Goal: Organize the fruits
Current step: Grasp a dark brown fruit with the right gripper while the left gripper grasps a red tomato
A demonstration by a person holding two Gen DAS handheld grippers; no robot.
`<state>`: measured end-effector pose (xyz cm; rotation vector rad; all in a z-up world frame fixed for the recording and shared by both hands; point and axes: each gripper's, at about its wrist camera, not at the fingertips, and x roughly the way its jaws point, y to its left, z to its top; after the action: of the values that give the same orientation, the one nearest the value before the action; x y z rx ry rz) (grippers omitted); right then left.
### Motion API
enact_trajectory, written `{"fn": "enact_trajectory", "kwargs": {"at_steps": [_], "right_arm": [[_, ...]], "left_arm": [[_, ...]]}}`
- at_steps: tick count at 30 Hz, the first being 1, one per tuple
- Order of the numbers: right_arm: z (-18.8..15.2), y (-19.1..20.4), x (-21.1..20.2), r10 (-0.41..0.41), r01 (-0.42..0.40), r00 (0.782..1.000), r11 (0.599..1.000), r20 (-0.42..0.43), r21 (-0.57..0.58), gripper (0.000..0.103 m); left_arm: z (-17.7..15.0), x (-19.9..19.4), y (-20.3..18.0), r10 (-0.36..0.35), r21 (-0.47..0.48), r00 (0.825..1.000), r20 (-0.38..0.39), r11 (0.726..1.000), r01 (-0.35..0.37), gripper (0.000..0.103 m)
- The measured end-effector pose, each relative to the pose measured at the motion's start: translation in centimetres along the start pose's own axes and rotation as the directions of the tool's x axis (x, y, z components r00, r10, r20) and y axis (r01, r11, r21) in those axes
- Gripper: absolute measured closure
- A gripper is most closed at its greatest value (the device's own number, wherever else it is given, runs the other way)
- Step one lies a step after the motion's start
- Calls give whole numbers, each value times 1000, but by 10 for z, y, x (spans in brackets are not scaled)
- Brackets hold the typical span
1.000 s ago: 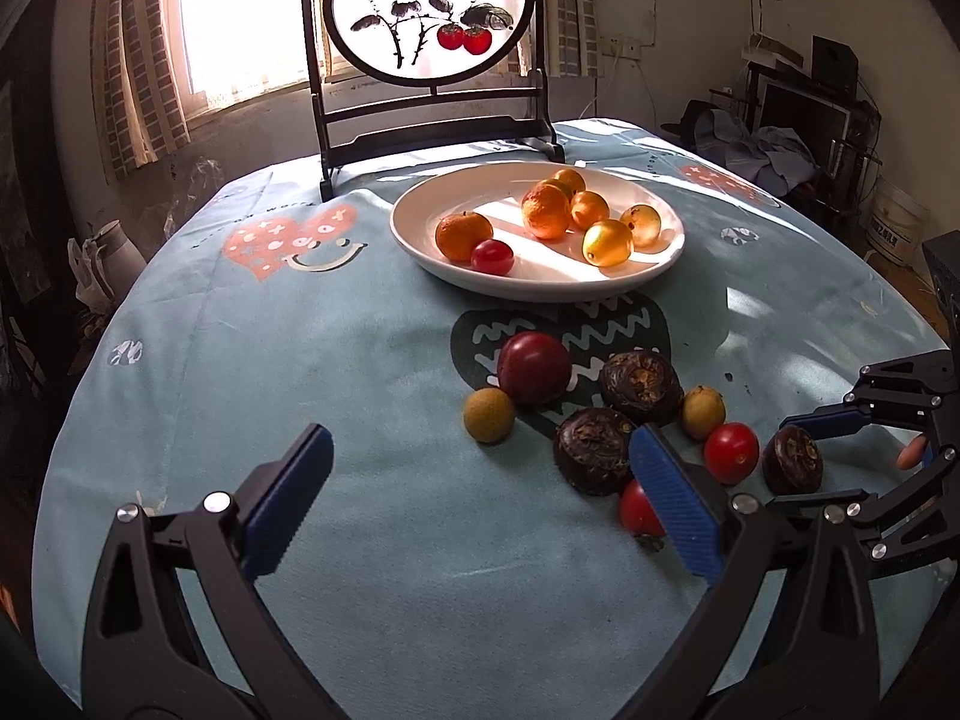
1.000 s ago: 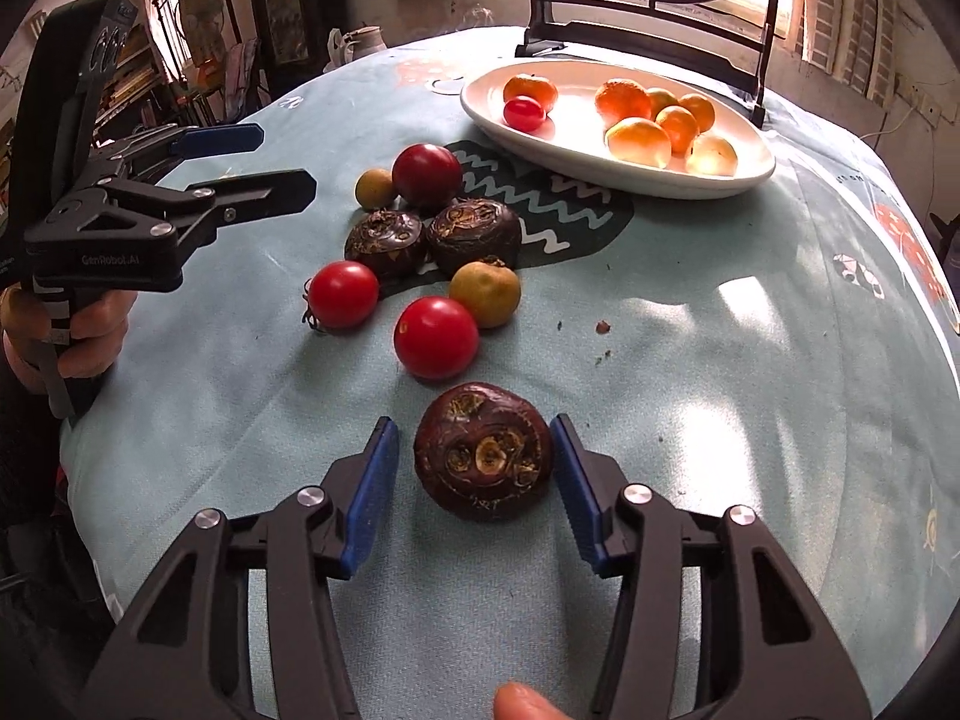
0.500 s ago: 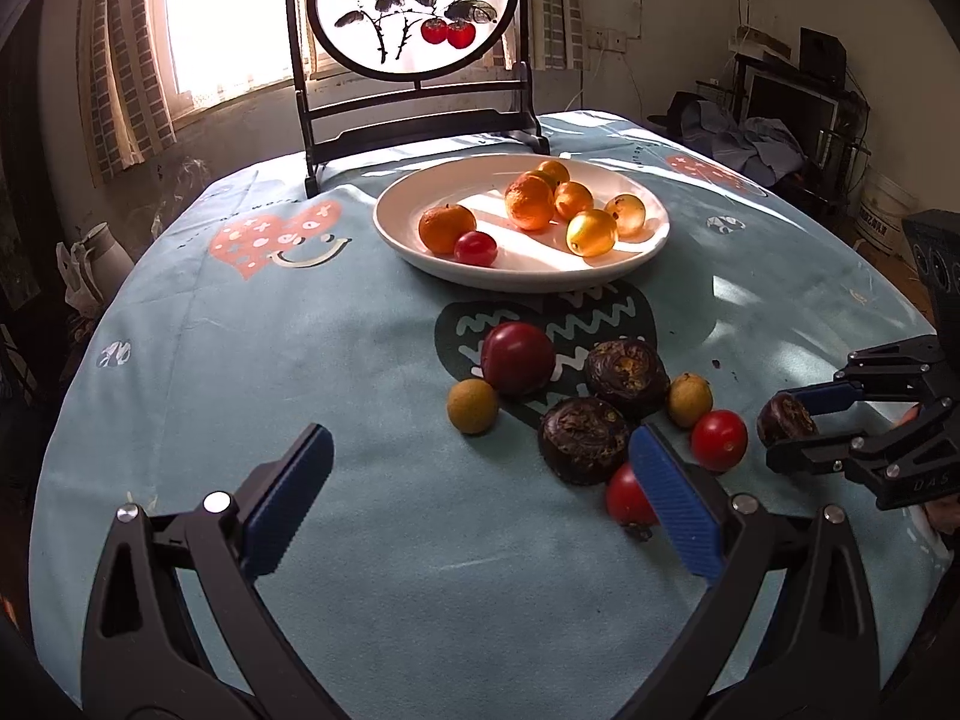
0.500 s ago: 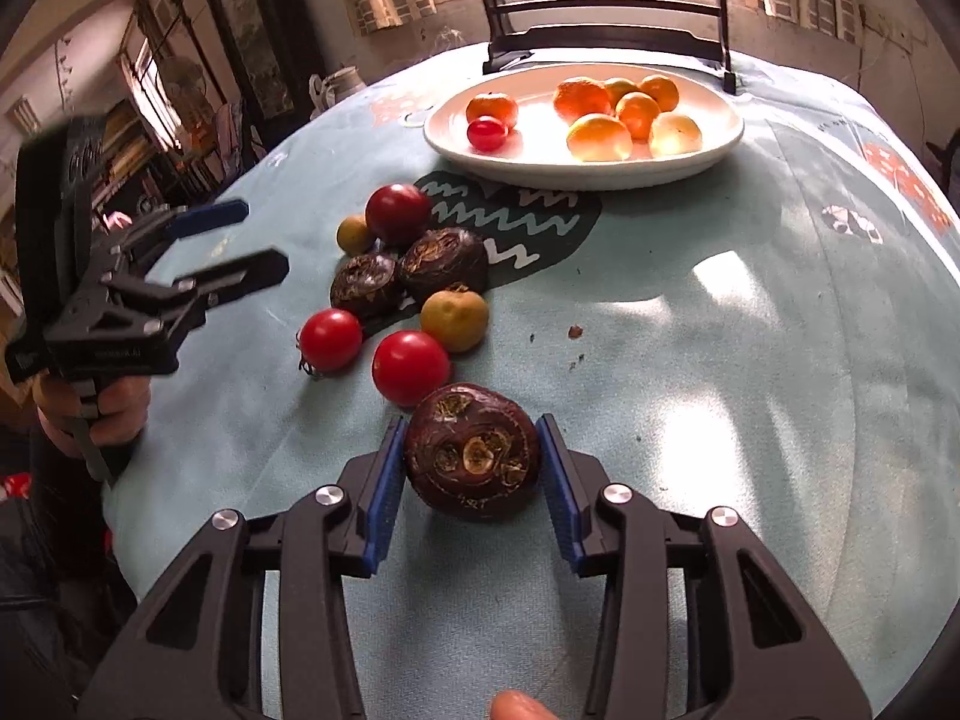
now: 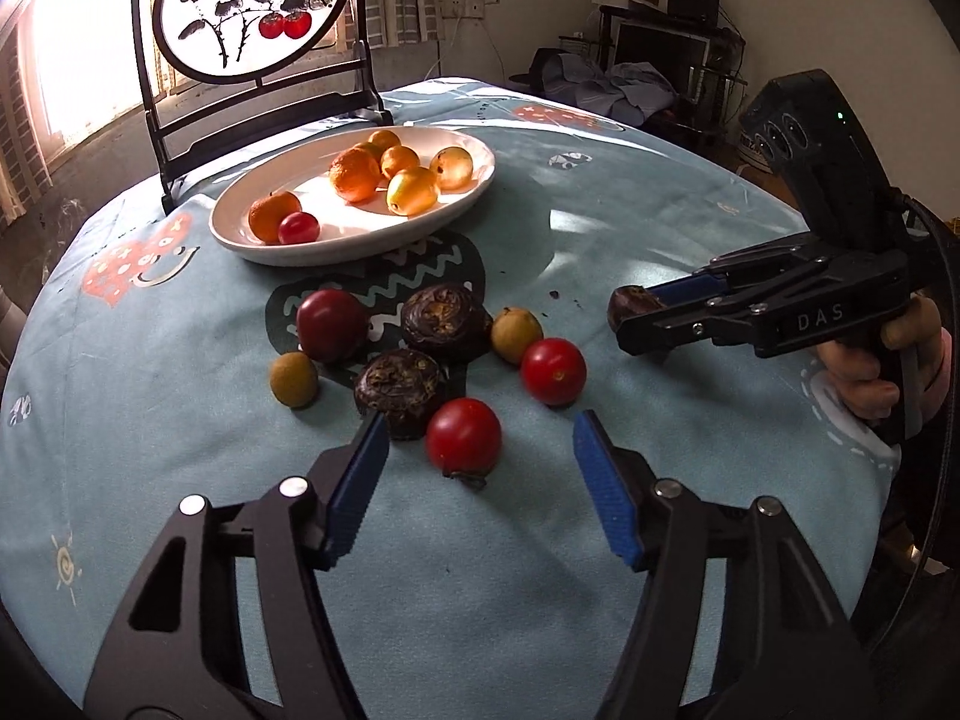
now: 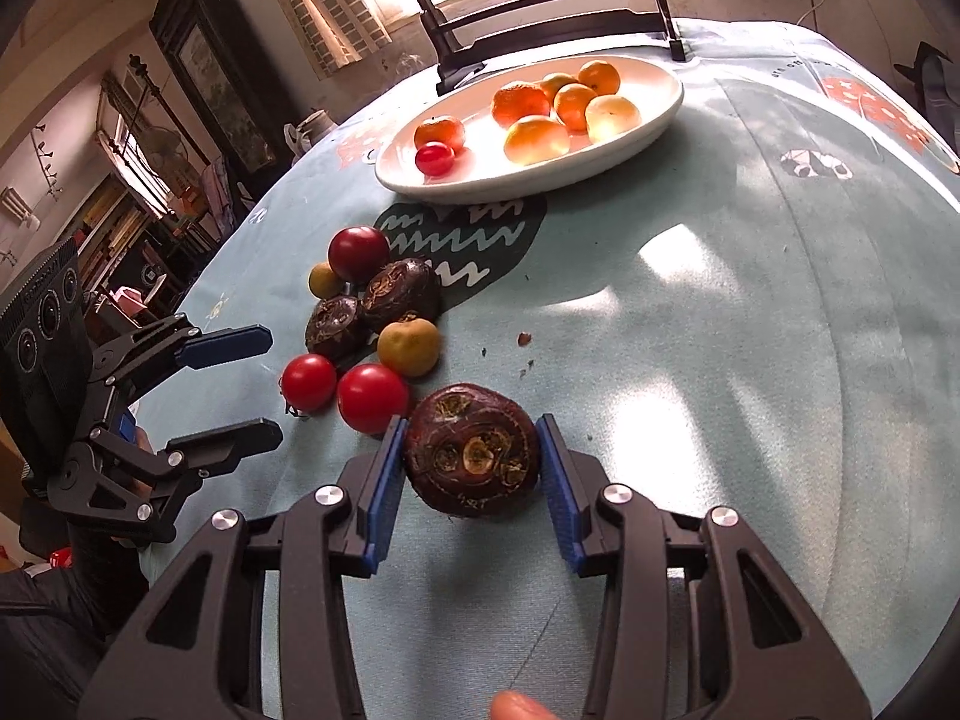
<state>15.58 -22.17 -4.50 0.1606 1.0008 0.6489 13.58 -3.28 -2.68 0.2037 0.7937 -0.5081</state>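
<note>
In the left wrist view my left gripper (image 5: 480, 420) points down at the blue tablecloth. Its jaws are closing around a red tomato (image 5: 464, 435), and the pads stand clear of it on both sides. My right gripper (image 6: 470, 420) is shut on a dark brown water chestnut (image 6: 471, 450), with both blue pads pressing its sides. From the left wrist view that gripper (image 5: 636, 315) is at the right, with the chestnut (image 5: 630, 300) at its tips. A white plate (image 5: 360, 240) at the back holds several oranges, yellow fruits and a small tomato.
Loose fruit lies between plate and grippers: another red tomato (image 5: 552, 371), a dark red one (image 5: 332, 324), two dark chestnuts (image 5: 444, 315), two small yellow-brown fruits (image 5: 293, 378). A chair (image 5: 252, 6) with a round painted panel stands behind the plate. A hand (image 5: 864, 372) holds the right gripper.
My left gripper has swung right over the near red tomato and its jaws have narrowed around it. The right gripper's pads have closed onto the water chestnut, and it has rolled a little.
</note>
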Motion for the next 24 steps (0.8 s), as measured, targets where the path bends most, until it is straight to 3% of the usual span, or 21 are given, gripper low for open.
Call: {"fn": "enact_trajectory", "kwargs": {"at_steps": [5, 10, 24], "right_arm": [[0, -1, 1, -5, 5, 1000, 1000, -4, 6, 59], [0, -1, 0, -2, 2, 1000, 1000, 1, 1, 58], [-1, 8, 6, -25, 24, 999, 999, -30, -37, 57]], "left_arm": [[0, 12, 5, 14, -30, 998, -64, 999, -16, 38], [-2, 16, 3, 0, -27, 996, -86, 1000, -3, 61], [0, 29, 6, -2, -75, 990, -139, 997, -9, 61]]}}
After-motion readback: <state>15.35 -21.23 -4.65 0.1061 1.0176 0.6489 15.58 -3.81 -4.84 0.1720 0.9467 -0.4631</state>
